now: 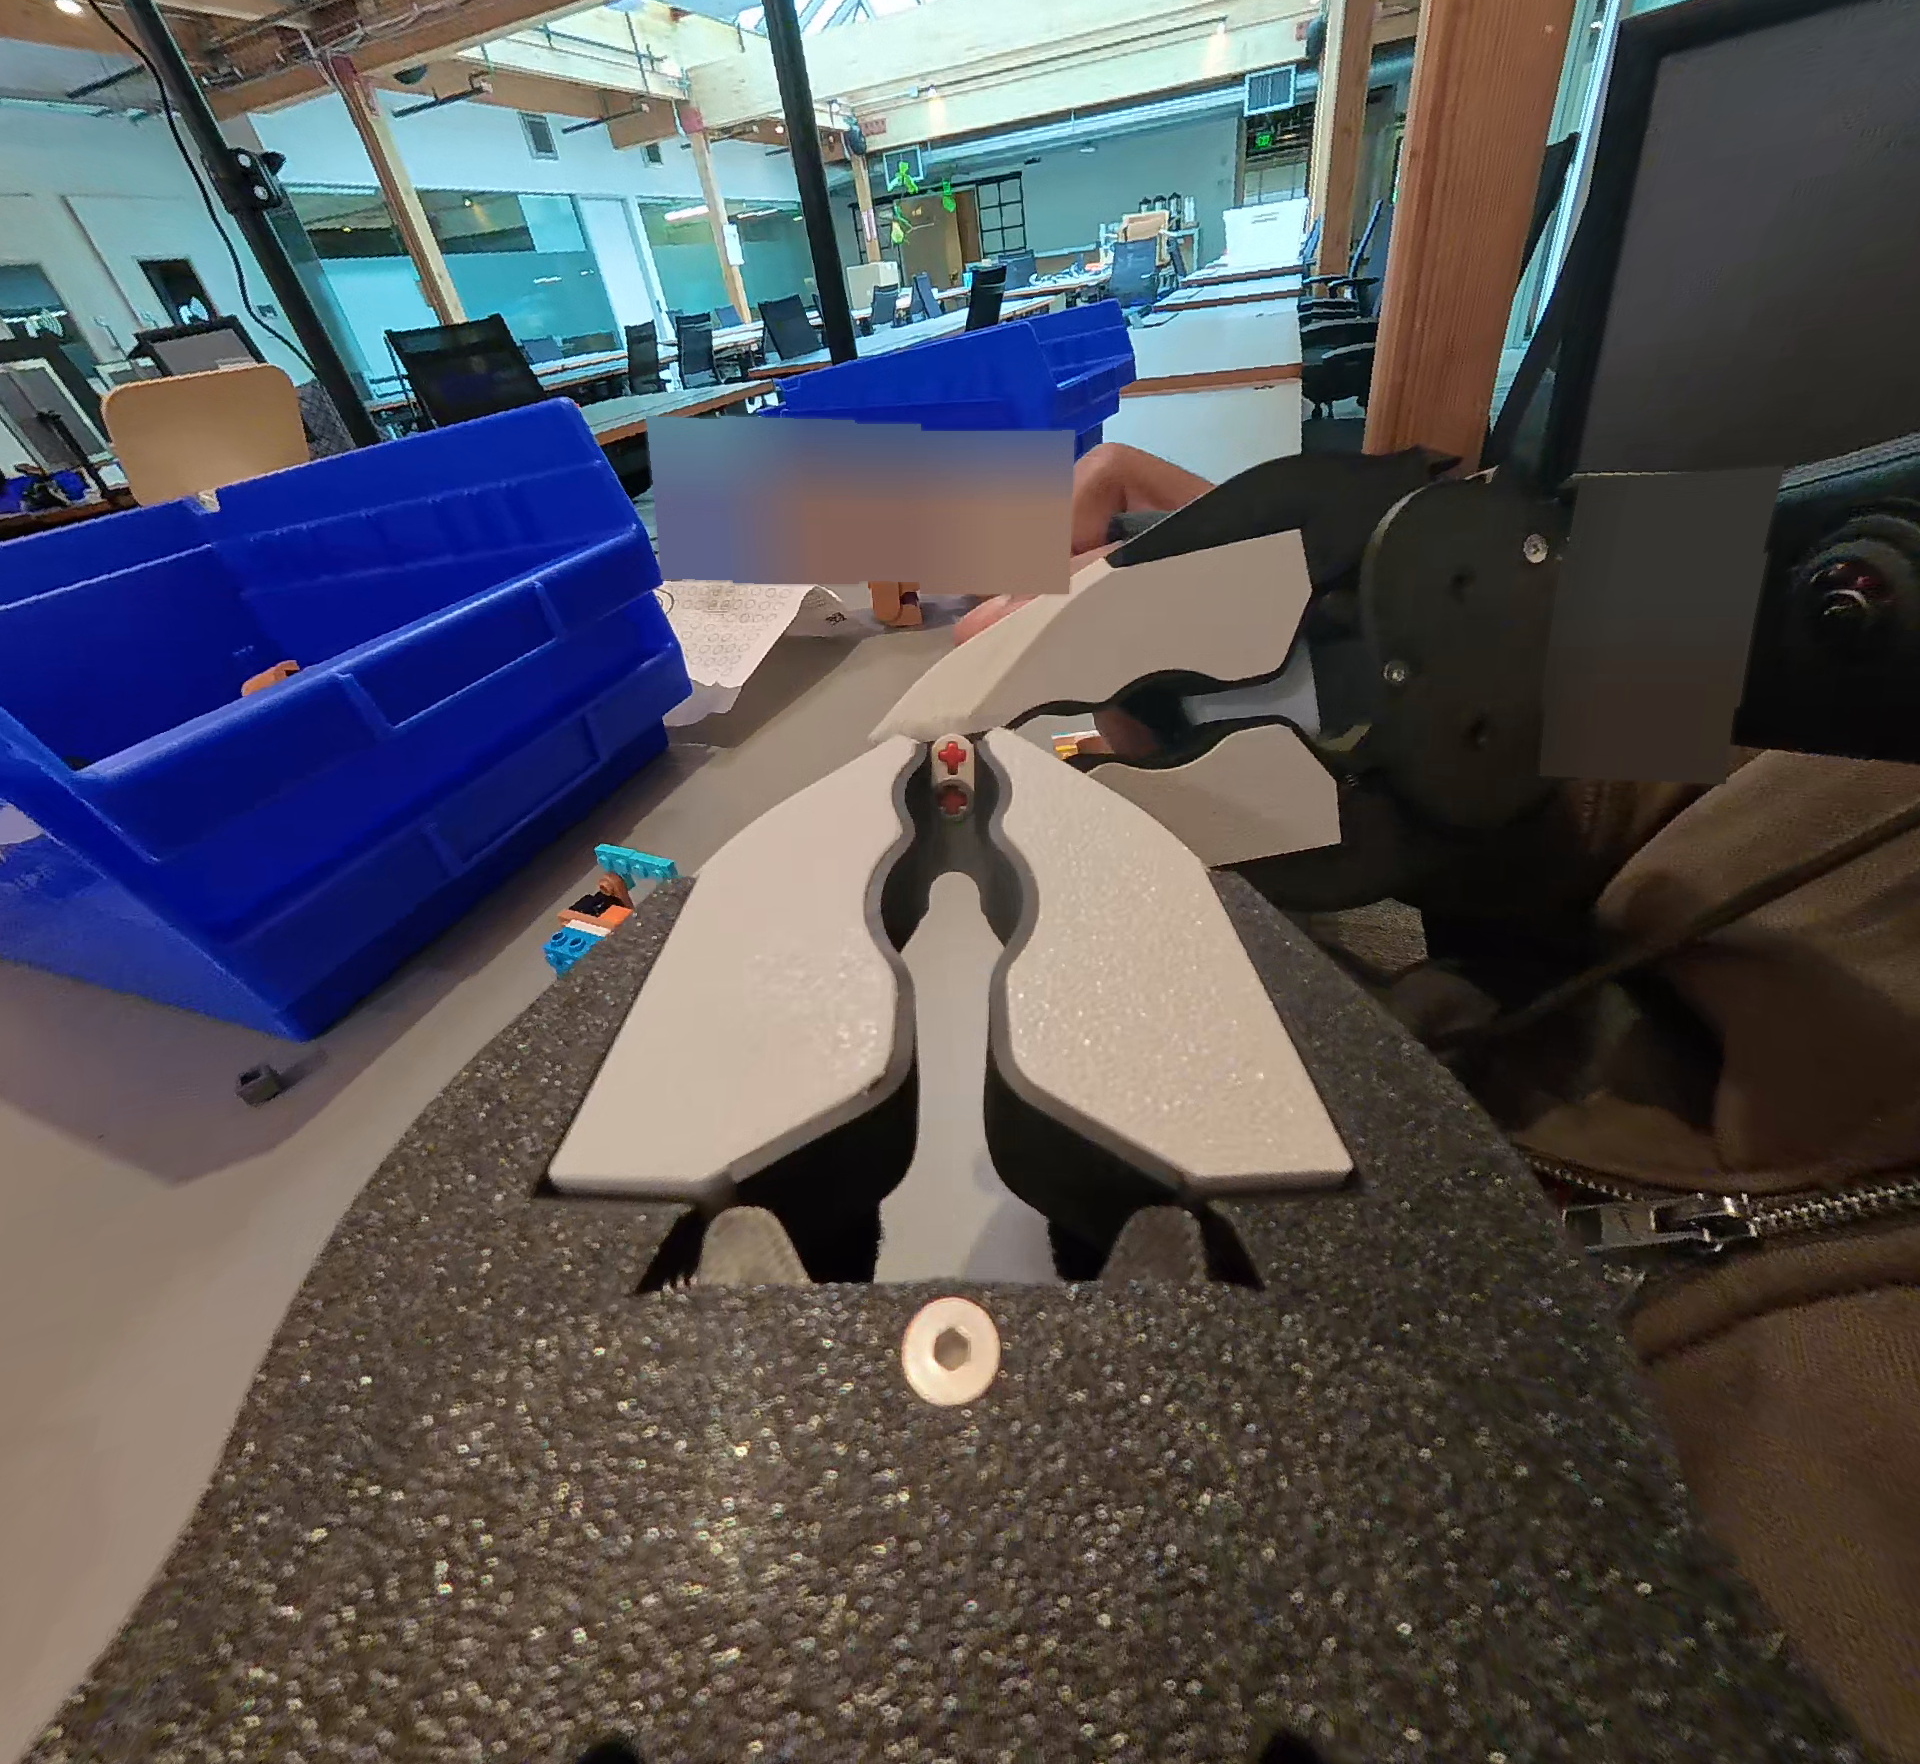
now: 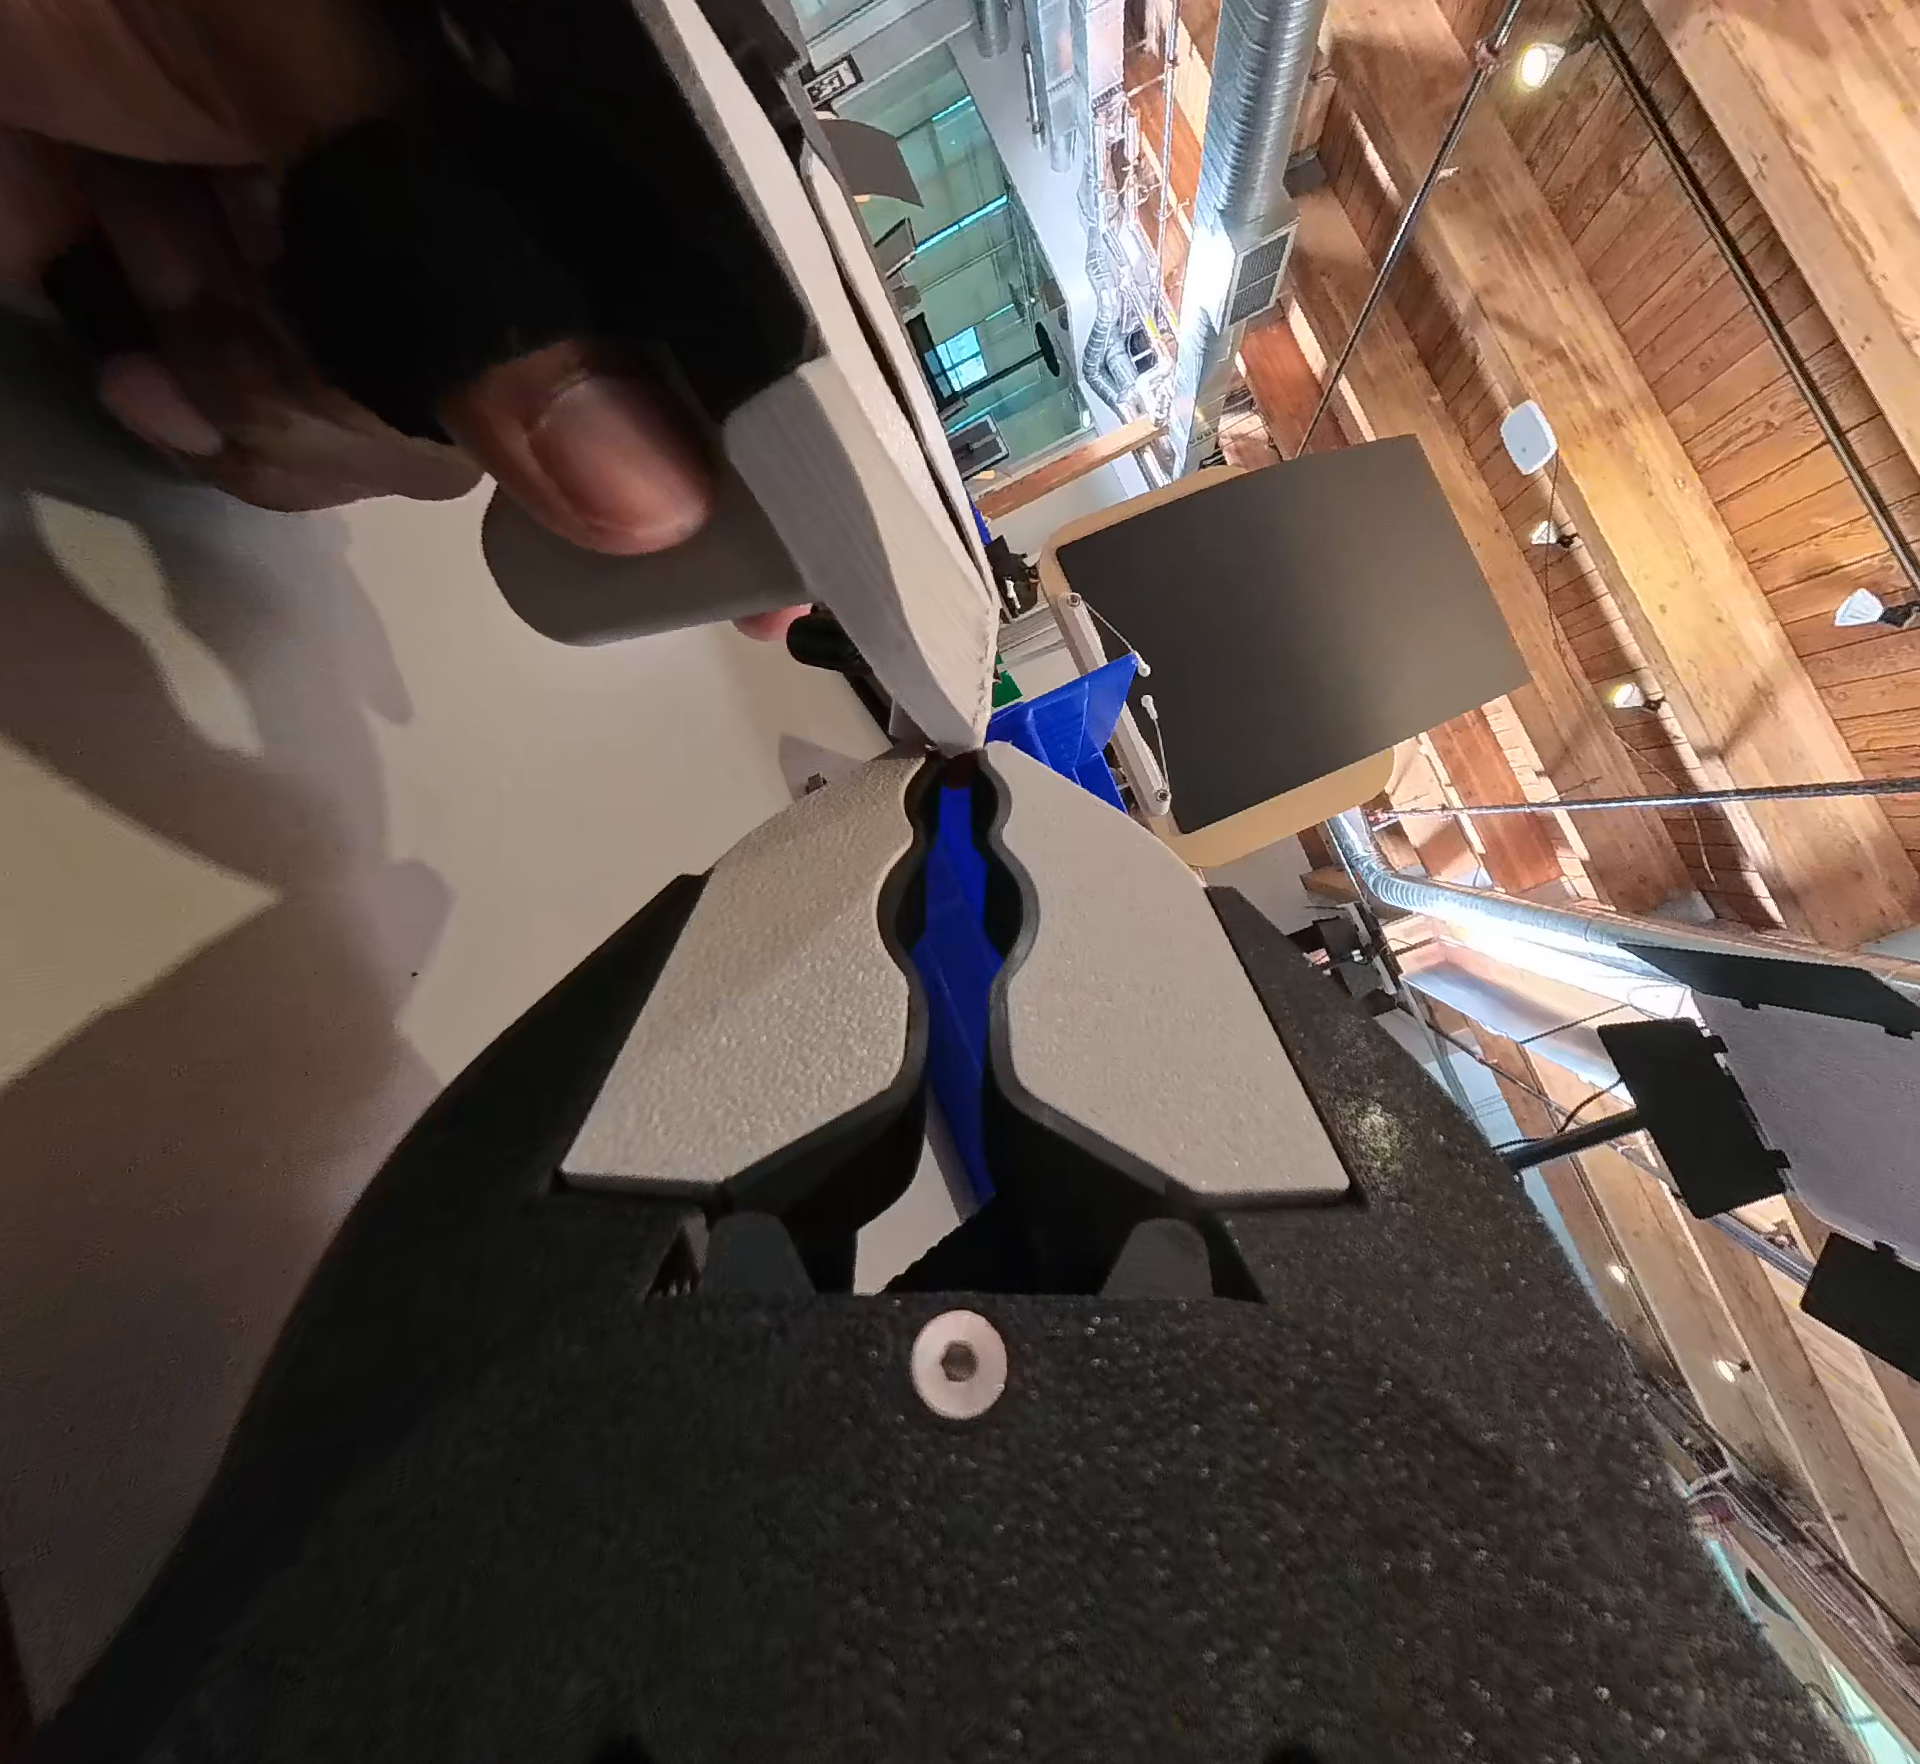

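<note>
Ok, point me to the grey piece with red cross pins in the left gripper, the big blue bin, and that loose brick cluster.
grey piece with red cross pins [image 1: 952, 774], left wrist view, upper red pin.
blue bin [image 1: 312, 727], left wrist view, front wall.
brick cluster [image 1: 603, 904], left wrist view, orange middle.

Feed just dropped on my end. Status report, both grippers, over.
Left gripper shut on grey piece with red pins. Right gripper shut, tip touching left's; what it holds hidden. Blue bins left, loose bricks on table.
</note>
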